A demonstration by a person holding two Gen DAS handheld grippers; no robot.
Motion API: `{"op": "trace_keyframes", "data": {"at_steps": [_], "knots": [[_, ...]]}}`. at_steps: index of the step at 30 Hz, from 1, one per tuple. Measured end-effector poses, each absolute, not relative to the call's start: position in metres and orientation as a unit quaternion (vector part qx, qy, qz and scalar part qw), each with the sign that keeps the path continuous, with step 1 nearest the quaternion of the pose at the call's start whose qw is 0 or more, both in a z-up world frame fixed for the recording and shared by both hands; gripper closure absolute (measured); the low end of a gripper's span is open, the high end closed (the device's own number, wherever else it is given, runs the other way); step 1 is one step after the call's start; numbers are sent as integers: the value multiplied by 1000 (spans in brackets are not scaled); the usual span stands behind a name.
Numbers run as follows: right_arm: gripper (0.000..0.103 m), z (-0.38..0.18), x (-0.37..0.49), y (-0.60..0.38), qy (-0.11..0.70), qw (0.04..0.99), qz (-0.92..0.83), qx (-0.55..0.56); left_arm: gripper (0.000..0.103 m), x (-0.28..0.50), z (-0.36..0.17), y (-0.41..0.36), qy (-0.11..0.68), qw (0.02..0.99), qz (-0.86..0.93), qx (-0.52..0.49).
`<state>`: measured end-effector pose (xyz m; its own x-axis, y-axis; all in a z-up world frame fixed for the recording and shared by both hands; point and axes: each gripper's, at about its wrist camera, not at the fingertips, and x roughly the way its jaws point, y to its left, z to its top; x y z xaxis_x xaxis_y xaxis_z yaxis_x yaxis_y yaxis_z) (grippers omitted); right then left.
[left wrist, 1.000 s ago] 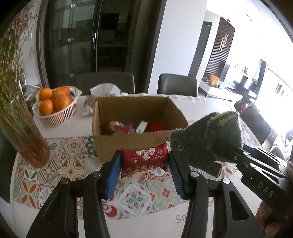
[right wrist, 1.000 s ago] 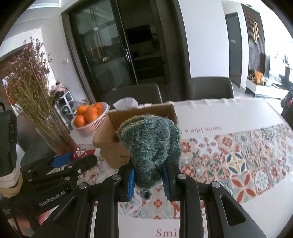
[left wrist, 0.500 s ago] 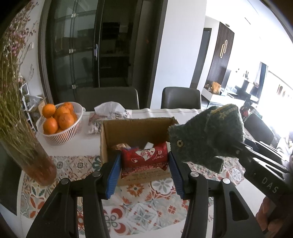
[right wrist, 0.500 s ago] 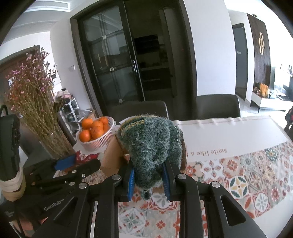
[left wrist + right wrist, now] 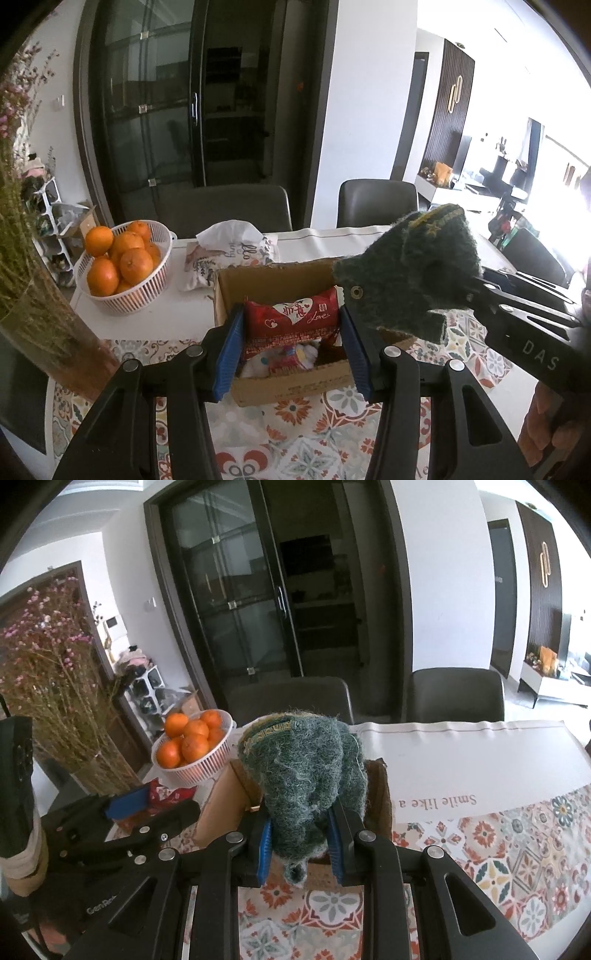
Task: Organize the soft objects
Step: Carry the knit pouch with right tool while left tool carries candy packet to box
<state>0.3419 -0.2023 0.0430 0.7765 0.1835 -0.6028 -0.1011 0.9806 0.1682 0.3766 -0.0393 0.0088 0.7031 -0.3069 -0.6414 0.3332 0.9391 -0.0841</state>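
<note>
Both loads have come up over the cardboard box (image 5: 291, 387), our left gripper (image 5: 291, 341) clamped on the red packet (image 5: 291, 321) and our right gripper (image 5: 300, 840) pinching the green knitted item (image 5: 303, 771), which could snag the rim.

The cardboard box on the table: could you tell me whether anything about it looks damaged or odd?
The cardboard box stands upright on the table, open-topped with small packets inside. Its back rim looks slightly ragged near the tissue pack; otherwise nothing stands out.
</note>
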Motion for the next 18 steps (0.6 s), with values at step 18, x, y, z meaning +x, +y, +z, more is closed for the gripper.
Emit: {"op": "trace_keyframes", "data": {"at_steps": [18], "knots": [[77,-23,418,-195,444,886,108,80,53,434,-44,-43,421,891,-166,33]]}}
